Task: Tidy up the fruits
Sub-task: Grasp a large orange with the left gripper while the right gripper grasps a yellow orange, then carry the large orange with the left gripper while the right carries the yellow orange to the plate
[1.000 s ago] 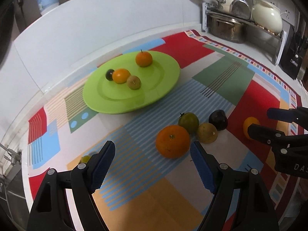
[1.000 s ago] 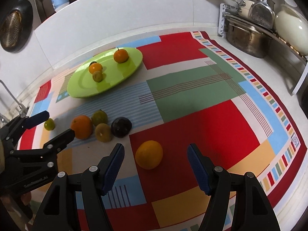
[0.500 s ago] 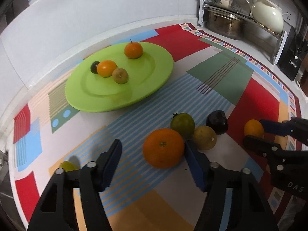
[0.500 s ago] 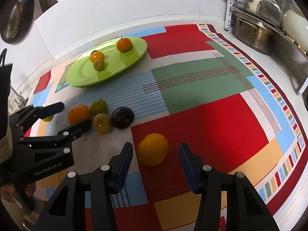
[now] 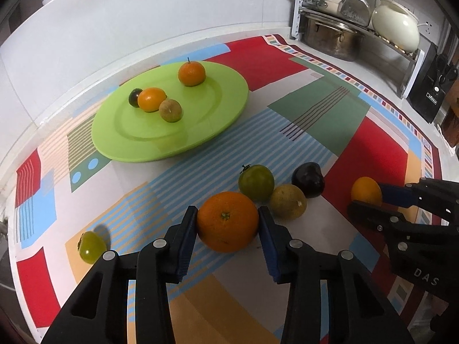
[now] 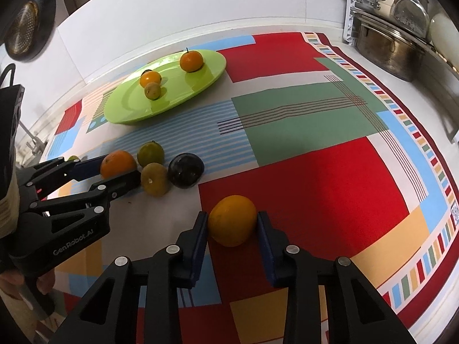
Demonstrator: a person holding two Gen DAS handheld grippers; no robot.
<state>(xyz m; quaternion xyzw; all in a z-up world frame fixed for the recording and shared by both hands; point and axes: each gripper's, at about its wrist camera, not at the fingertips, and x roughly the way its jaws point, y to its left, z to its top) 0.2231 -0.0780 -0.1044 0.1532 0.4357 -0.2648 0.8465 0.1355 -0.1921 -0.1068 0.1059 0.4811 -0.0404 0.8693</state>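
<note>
A big orange (image 5: 228,223) lies on the patterned mat between the blue pads of my left gripper (image 5: 227,210). Its jaws are closing and both pads touch the peel. A yellow-orange fruit (image 6: 232,220) rests on the mat's red patch between the pads of my right gripper (image 6: 232,215), whose closing jaws likewise touch it on both sides. Behind the orange sit a green tomato (image 5: 256,182), a yellow-brown fruit (image 5: 287,201) and a dark plum (image 5: 308,179). The green plate (image 5: 129,143) farther back holds several small fruits.
A small green fruit (image 5: 91,247) lies alone at the mat's left. A metal rack with a steel pot (image 5: 330,37) and a white pot (image 5: 397,28) fills the back right corner, beside a black box (image 5: 430,91). The white wall runs behind the plate.
Both grippers' jaws have narrowed from wide apart onto their fruits. The left one came forward around the big orange; the right one closed in on the yellow-orange fruit.
</note>
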